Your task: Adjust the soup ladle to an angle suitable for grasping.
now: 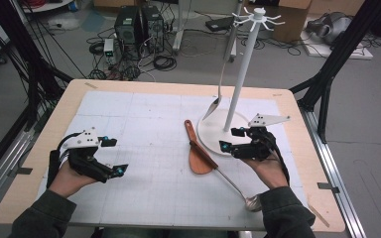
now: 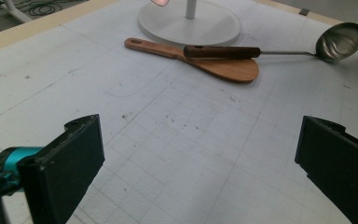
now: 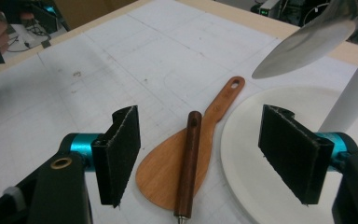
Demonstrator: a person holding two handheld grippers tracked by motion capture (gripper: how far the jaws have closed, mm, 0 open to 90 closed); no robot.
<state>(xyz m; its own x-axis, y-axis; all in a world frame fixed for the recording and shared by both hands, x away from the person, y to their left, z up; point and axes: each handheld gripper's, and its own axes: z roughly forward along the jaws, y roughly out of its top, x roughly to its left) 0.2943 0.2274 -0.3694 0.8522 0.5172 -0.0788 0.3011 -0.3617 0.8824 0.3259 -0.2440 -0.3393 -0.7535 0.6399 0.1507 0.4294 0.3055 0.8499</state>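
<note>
High view: your left hand-held gripper (image 1: 114,156) hovers over the left half of the counter (image 1: 144,124), jaws spread wide, nothing held, open mat all around it. Your right hand-held gripper (image 1: 232,140) sits at the front edge of the white stand base (image 1: 217,130), jaws wide apart, empty. The wooden spatula (image 1: 197,150) lies just left of it, touching the base rim, with the ladle (image 1: 228,179) laid across its blade; the ladle bowl is near the counter's front edge by your right sleeve. A metal spoon (image 1: 217,96) hangs from the stand.

Left gripper view: jaws gape wide, bare mat between. Spatula (image 2: 200,58) and ladle (image 2: 270,49) lie well ahead, just in front of the base (image 2: 189,23).

Right gripper view: jaws open wide, straddling above the spatula (image 3: 186,154) and the dark ladle handle (image 3: 189,163), gripping neither. The base rim (image 3: 247,158) lies just beside the right-hand jaw; spoon (image 3: 307,42) hangs above.
</note>
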